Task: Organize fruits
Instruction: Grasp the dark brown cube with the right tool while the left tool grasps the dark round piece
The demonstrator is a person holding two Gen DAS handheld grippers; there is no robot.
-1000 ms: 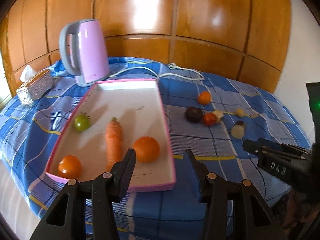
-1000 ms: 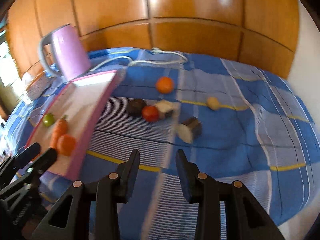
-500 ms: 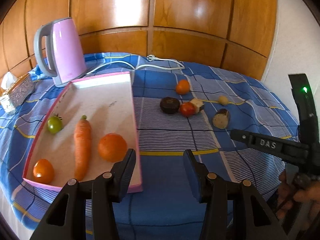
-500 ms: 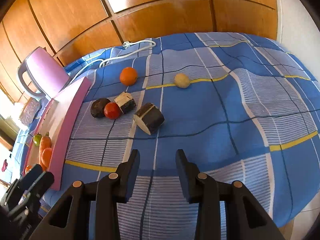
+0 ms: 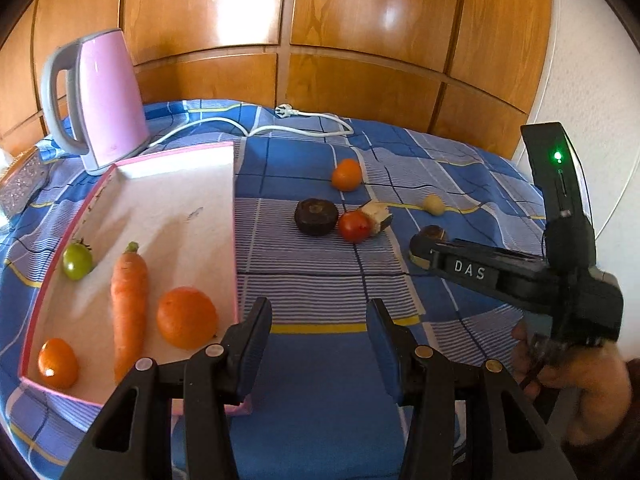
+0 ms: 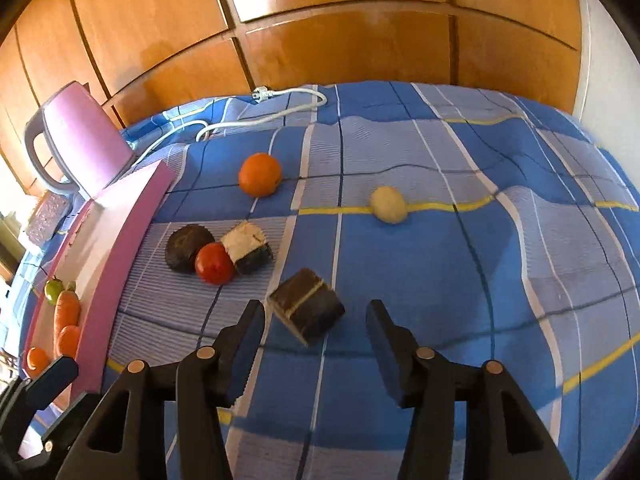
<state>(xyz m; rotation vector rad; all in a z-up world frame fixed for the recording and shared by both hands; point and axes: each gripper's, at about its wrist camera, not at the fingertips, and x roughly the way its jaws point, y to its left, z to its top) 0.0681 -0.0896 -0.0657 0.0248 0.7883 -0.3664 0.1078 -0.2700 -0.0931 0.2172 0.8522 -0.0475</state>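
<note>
Lying on the blue checked cloth (image 6: 440, 280), a dark chunk with a pale stripe (image 6: 306, 310) sits just ahead of the right claw (image 6: 316, 332). That claw is opening, and the chunk is between its tips but not pinched. At eleven o'clock from the chunk, a red tomato (image 6: 214, 263) touches a dark round fruit (image 6: 188, 246) and a cut piece (image 6: 248, 246). Farther off are an orange (image 6: 260, 174) at twelve and a pale ball (image 6: 388, 205) at one. The left claw (image 5: 318, 332) is partly open and holds nothing. At its ten o'clock the pink tray (image 5: 168, 168) holds a carrot (image 5: 129, 300), a big orange (image 5: 186, 317), a small orange fruit (image 5: 57, 362) and a green tomato (image 5: 77, 261). A pink kettle (image 5: 100, 100) stands behind the tray.
</note>
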